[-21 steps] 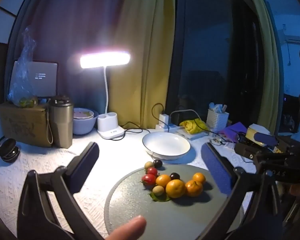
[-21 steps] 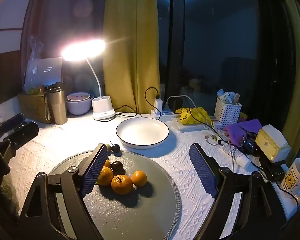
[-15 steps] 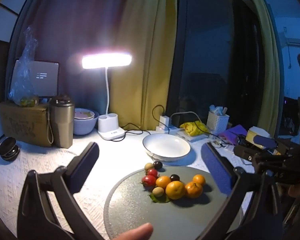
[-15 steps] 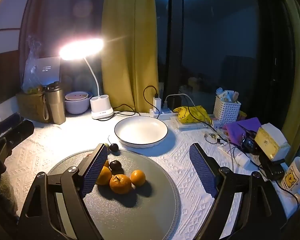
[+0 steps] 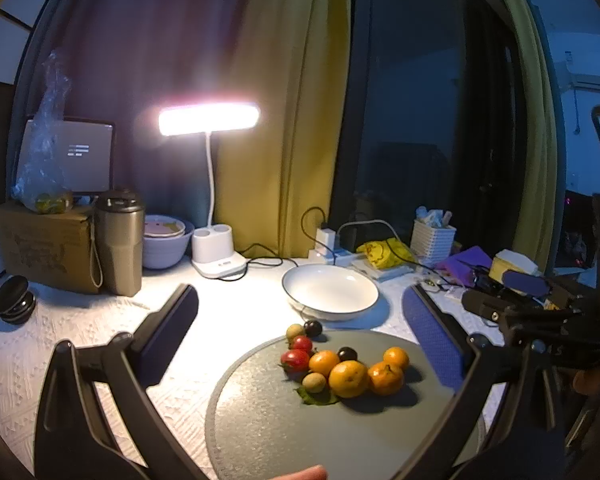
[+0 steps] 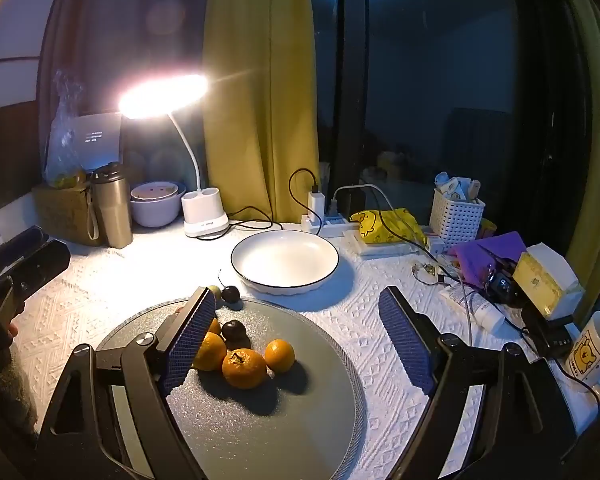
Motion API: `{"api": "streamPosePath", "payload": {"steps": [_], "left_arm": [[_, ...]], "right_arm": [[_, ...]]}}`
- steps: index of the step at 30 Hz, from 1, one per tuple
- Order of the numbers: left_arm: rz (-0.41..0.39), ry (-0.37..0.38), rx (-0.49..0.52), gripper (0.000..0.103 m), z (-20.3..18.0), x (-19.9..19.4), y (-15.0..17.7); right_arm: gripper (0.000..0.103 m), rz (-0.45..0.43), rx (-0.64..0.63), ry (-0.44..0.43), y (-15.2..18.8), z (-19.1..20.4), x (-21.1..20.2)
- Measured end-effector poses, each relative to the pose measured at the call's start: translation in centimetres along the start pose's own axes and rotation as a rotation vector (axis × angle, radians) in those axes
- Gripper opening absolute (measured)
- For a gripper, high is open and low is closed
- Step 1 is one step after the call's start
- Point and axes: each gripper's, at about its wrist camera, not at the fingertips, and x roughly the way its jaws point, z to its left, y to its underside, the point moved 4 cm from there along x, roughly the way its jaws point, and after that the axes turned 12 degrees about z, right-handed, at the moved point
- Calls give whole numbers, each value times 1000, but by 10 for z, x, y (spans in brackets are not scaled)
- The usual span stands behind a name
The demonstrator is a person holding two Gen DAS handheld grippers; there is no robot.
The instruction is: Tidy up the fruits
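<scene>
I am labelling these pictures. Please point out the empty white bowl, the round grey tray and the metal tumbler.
Empty white bowl (image 6: 285, 258): right wrist view, inner bottom.
Round grey tray (image 6: 300, 412): right wrist view, bare surface.
Metal tumbler (image 5: 120, 256): left wrist view, body.

Right gripper (image 6: 300, 336) agape above oranges (image 6: 244, 362) on grey tray (image 6: 320, 400)

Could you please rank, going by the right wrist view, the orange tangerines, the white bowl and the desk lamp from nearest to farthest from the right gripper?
From the right gripper, with its jaws open:
1. Orange tangerines, on the grey round tray just ahead, toward its left finger.
2. White bowl, empty, beyond the tray's far edge.
3. Desk lamp, at the back left by the yellow curtain.
</scene>
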Motion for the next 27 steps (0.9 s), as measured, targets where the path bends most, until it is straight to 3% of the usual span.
{"api": "streamPosePath", "payload": {"steps": [27], "left_arm": [[-4, 20, 5, 102, -3, 3, 1]], "right_arm": [[87, 0, 3, -3, -3, 0, 0]]}}
